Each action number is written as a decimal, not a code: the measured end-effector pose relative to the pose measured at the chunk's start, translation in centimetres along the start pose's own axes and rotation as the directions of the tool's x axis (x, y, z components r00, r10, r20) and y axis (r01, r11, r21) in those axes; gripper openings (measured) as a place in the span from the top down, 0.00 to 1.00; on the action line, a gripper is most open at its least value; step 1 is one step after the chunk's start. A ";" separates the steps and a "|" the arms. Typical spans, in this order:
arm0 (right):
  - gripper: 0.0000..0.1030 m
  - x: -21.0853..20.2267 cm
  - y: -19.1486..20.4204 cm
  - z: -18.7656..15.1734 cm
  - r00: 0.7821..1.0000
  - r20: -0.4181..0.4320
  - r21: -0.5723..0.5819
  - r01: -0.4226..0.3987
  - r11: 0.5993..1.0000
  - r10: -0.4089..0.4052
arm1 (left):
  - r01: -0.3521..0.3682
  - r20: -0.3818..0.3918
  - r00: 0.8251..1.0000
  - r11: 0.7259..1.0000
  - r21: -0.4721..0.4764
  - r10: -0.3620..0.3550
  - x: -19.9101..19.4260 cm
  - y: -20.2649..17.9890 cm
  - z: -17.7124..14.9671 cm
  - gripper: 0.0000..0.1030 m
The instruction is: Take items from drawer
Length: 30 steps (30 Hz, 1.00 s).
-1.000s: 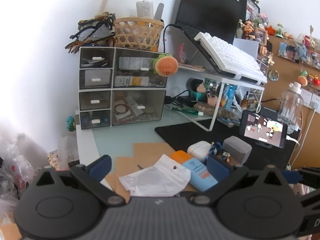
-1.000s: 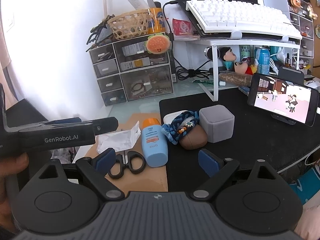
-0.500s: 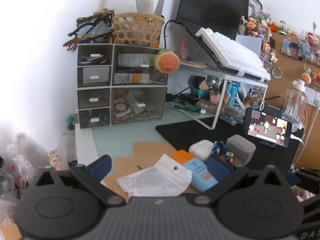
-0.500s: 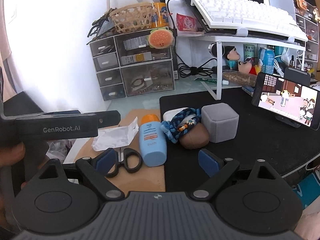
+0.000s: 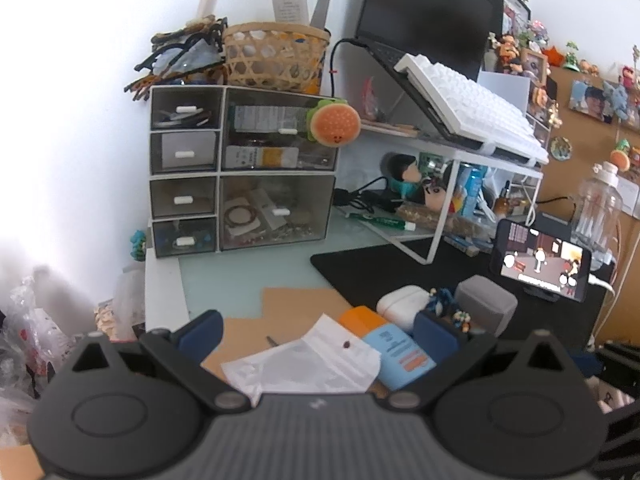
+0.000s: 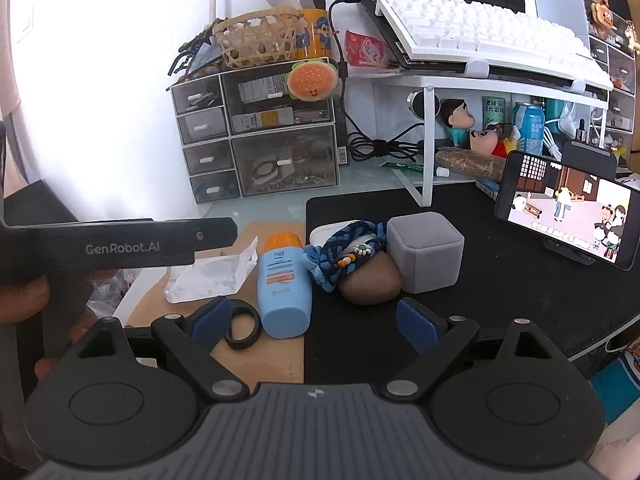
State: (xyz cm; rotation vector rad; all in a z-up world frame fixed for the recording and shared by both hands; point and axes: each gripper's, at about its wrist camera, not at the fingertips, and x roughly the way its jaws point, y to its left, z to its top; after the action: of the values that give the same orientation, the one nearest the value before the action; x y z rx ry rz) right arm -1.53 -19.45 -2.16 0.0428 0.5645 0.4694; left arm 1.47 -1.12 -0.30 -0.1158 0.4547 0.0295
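Drawers of the organizer (image 5: 240, 172) are sitting shut at the desk's back, contents blurring behind cloudy fronts. Left gripper (image 5: 316, 330) and right gripper (image 6: 314, 316) are gaping wide, empty. Sunscreen bottle (image 6: 283, 285) is lying cap-first toward the organizer, partly covering scissors (image 6: 242, 325).

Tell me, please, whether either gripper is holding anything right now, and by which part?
Nothing is held: the left gripper and right gripper both have open, empty jaws.

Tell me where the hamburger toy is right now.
In both views the hamburger toy sits at the drawer unit's upper right corner, below the basket.
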 end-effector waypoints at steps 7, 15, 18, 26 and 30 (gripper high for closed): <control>0.10 0.2 -0.7 0.3 1.000 0.004 -0.005 -0.012 1.000 0.012 | -0.003 0.002 1.000 1.000 -0.012 0.003 0.2 -0.4 0.5 0.00; 0.10 0.4 -1.3 0.6 1.000 0.004 -0.010 -0.023 1.000 0.023 | -0.006 -0.013 1.000 1.000 0.017 0.006 0.5 -1.2 2.0 0.00; 0.10 0.1 -1.2 0.3 1.000 0.004 -0.013 -0.026 1.000 0.027 | -0.007 -0.010 1.000 1.000 0.015 0.007 0.5 -1.4 2.4 0.00; 0.13 -0.1 -1.8 0.4 0.997 0.027 -0.031 -0.069 0.997 0.069 | -0.023 -0.006 1.000 0.998 0.050 0.023 0.1 -2.6 3.2 0.02; 0.14 -0.2 -2.2 0.4 0.996 0.043 -0.041 -0.073 0.996 0.075 | -0.007 -0.025 1.000 0.999 0.045 0.008 -0.1 -3.0 3.8 0.05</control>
State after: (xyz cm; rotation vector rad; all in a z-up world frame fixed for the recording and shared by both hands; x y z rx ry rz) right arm -0.57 -21.44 -2.06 0.0362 0.5109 0.5501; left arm 3.23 -3.67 3.42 -0.0701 0.4805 0.0250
